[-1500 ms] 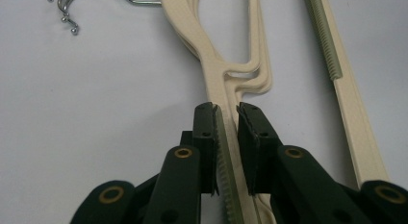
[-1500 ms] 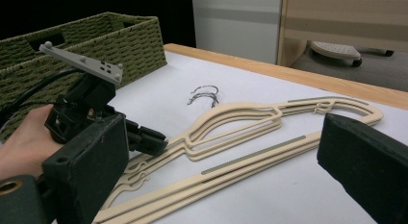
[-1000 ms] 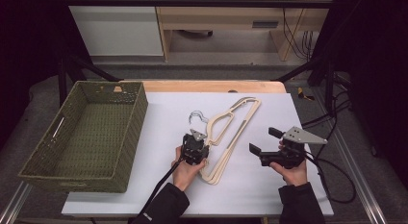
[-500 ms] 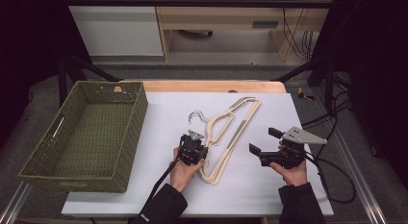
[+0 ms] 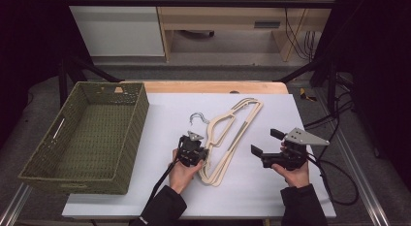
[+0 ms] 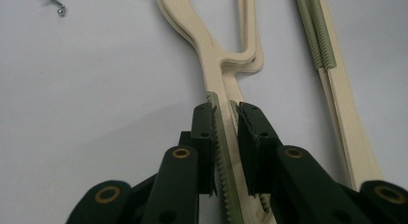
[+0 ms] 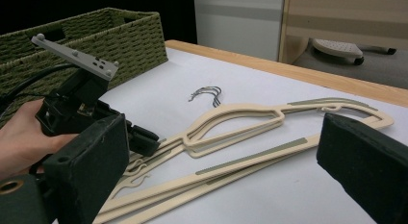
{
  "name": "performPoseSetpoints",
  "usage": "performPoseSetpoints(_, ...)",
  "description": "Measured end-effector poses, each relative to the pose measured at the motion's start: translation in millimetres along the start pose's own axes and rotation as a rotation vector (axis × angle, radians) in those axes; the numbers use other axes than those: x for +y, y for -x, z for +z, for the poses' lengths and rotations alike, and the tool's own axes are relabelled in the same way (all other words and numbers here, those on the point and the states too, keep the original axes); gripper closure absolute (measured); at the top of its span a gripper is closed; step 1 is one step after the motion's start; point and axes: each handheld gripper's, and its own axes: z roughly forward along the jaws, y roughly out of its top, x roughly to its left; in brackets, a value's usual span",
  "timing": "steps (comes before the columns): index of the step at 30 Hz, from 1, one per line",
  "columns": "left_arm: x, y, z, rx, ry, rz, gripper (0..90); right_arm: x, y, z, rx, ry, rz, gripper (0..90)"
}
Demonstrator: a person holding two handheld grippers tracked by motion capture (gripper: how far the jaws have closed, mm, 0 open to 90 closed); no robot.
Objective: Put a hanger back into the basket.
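A stack of cream hangers [image 5: 241, 131] with green grip strips lies slantwise in the middle of the white table, its metal hooks [image 5: 197, 117] pointing towards the far left. My left gripper [image 5: 201, 155] sits at the stack's near left end. In the left gripper view its jaws [image 6: 225, 118] are shut on one hanger arm [image 6: 211, 75], pressing the ridged green strip. My right gripper [image 5: 265, 142] hovers to the right of the stack, open, with nothing between its jaws [image 7: 226, 152]. From there I see the hangers [image 7: 240, 118] and the left gripper [image 7: 144, 137] ahead.
A green woven basket [image 5: 138, 124] with nothing in it stands at the table's left side, close to the left hand. A wooden strip [image 5: 208, 86] runs along the table's far edge. Cables [image 5: 334, 187] trail off the right side.
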Motion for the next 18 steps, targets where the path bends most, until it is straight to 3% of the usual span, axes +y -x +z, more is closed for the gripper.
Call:
performPoseSetpoints(10,-1.7,-16.5,-17.7,0.035,0.007,0.021,79.3,0.2,-0.1,-0.6,0.002,0.001,0.001,4.8)
performPoseSetpoints(15,-10.1,-26.2,-15.1,0.042,-0.021,0.053,79.1,-0.4,-0.3,0.7,0.002,-0.002,-0.004,4.8)
performPoseSetpoints(18,-11.8,-27.1,-13.4,0.045,-0.014,0.074,78.6,-0.8,-0.6,1.4,0.003,-0.009,-0.004,4.8)
